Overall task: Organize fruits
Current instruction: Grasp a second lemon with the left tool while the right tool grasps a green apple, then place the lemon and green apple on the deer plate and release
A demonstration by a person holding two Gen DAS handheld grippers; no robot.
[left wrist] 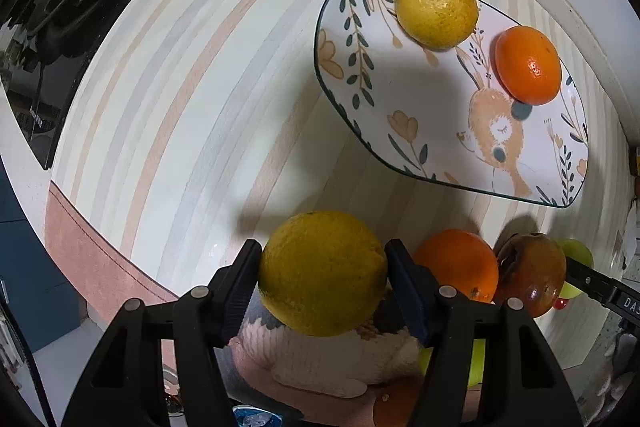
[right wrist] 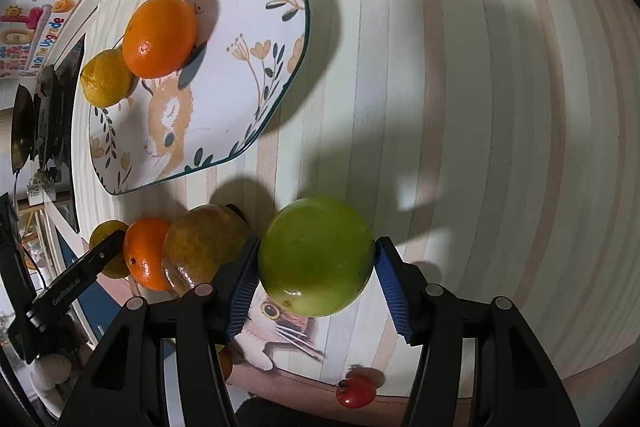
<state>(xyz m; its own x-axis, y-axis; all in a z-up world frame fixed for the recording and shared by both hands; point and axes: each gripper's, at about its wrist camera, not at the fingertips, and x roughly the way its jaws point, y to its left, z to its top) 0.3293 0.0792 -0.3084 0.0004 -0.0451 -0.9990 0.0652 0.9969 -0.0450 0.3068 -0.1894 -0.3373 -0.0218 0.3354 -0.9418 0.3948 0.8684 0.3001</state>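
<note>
Left wrist view | left gripper (left wrist: 324,277) is clamped on a lemon (left wrist: 322,273) | right gripper (right wrist: 316,263) is clamped on a green fruit (right wrist: 316,261) | plate (left wrist: 400,115) is seen ahead and rightward of the lemon, its open middle judged nearer the left gripper.

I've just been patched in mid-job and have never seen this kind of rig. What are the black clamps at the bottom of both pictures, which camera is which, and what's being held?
There is no robot arm: a person holds a two-finger gripper in each hand, each with a fisheye camera looking forward along its fingers. In the left wrist view, the left gripper clamps a yellow lemon. In the right wrist view, the right gripper clamps a green fruit. On the striped tablecloth lies a rabbit-pattern plate already holding a second lemon and an orange. Beside the grippers wait another orange, a brownish fruit and a cherry tomato.
</note>
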